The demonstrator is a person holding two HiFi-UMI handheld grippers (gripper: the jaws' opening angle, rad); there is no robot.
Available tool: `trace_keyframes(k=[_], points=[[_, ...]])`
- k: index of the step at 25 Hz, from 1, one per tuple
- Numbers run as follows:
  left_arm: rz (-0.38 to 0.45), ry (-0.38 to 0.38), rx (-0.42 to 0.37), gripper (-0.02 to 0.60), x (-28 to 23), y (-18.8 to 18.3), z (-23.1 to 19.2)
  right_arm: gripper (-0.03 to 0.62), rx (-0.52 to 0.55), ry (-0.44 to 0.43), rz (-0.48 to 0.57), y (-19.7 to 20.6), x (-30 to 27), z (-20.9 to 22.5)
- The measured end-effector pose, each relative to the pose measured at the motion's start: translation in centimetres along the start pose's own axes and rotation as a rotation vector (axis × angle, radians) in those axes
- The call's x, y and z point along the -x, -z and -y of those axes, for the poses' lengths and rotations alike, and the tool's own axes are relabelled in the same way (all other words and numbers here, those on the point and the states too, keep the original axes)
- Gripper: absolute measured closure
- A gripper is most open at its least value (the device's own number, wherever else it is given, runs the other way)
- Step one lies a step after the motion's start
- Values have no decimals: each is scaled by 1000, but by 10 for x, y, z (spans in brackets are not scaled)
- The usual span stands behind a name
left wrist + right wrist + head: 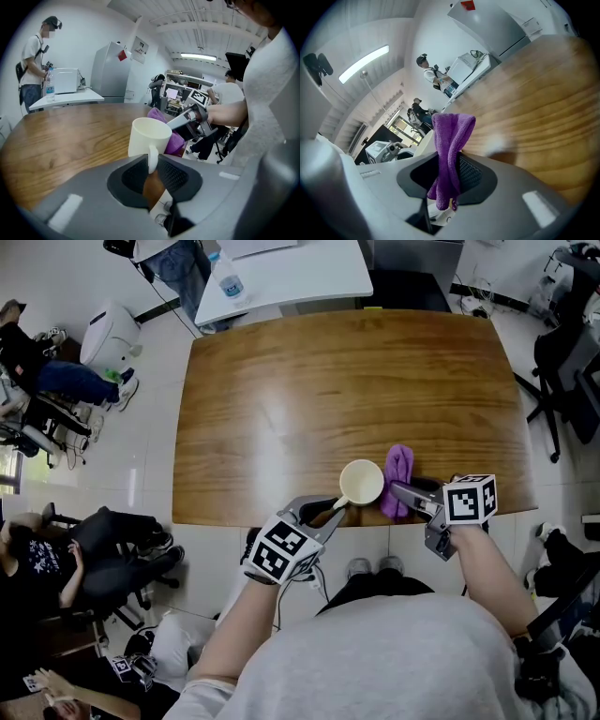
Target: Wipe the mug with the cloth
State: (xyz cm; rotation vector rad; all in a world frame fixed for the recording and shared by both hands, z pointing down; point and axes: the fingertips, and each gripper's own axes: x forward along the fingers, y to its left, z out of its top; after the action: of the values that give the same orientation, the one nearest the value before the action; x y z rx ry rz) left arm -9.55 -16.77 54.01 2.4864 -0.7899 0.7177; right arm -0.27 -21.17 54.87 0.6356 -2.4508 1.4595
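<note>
A cream mug (361,483) is at the near edge of the wooden table (309,399). My left gripper (328,512) is shut on its handle (152,159), with the mug (148,137) upright just past the jaws. My right gripper (398,491) is shut on a purple cloth (397,479) right of the mug. In the right gripper view the cloth (449,145) hangs folded between the jaws, and the mug's pale side (423,143) shows just behind it. The cloth (168,136) lies against the mug's far side in the left gripper view.
A white table (281,273) with a water bottle (230,283) stands beyond the wooden one. People sit on chairs at the left (84,559). An office chair (562,362) stands at the right. A person (33,65) stands by the white table.
</note>
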Motion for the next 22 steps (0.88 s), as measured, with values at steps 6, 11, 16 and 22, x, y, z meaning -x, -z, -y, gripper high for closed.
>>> trace_keyframes(k=[6,11,16,22], points=[[-1,-33,-6,523,3,-4,-11,485,36,-34,27,-33,3,-8],[9,-77,4,515,6,-6,-27,485,48,-76,-13,-31,-4,-15],[15,-113,7,515,10,-8,-40,485,58,-73,-69,-15,-16,-14],[21,-130,1,515,10,-12,-43,485,71,-13,-136,-3,-25,4]])
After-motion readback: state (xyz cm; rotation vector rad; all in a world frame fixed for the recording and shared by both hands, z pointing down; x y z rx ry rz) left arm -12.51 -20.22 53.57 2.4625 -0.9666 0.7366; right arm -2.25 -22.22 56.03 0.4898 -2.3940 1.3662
